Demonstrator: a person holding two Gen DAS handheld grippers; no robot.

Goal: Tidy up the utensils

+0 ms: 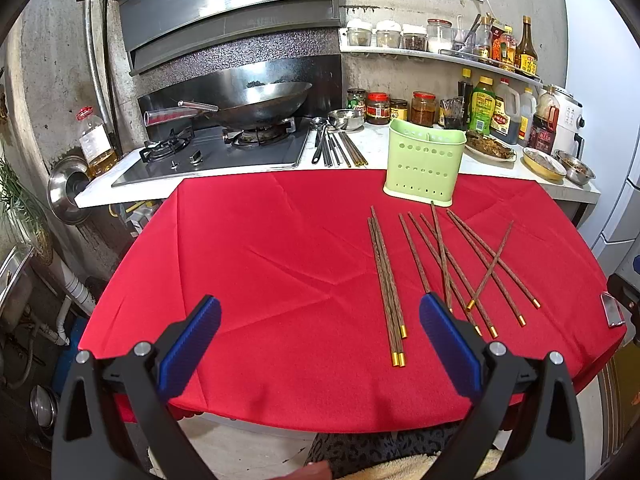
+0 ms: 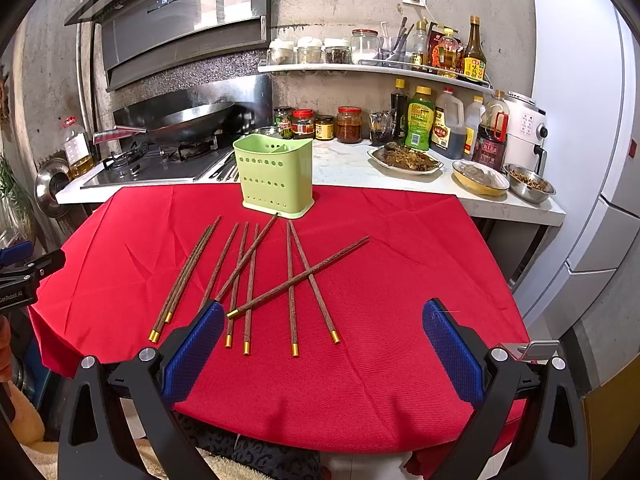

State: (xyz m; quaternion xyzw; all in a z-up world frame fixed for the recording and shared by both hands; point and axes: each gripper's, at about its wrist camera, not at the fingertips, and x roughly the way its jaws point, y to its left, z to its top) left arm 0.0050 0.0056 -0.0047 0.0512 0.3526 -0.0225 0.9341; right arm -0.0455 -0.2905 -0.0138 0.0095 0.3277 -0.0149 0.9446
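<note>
Where the red cloth-covered table (image 1: 248,264) meets a white marble kitchen counter (image 2: 348,168), a pale green perforated plastic utensil holder (image 2: 275,178) stands upright at the cloth's far edge, divided inside into compartments that look empty. Dark brown wooden chopsticks with gold-capped ends (image 2: 248,280) lie scattered on the cloth just in front of it, gold caps toward the near edge. Some lie side by side in a tight group on the left, and others cross one another, with one lying diagonally over two more.

Both tongs hang above the near edge of the table. The left gripper (image 1: 320,322) has its blue-padded fingers spread wide with nothing between them, and the right gripper (image 2: 323,326) is likewise spread and empty.

Behind the table the counter carries a steel wok (image 1: 260,100) on a gas hob (image 1: 224,148), a row of metal utensils (image 1: 338,146), sauce jars and bottles (image 2: 420,124) and dishes of food (image 2: 408,158). A wall shelf (image 2: 372,68) above holds more jars. A steel range hood (image 1: 224,12) hangs over the hob against a rough grey concrete wall (image 2: 340,0), and a white refrigerator (image 2: 580,140) stands at the right.
</note>
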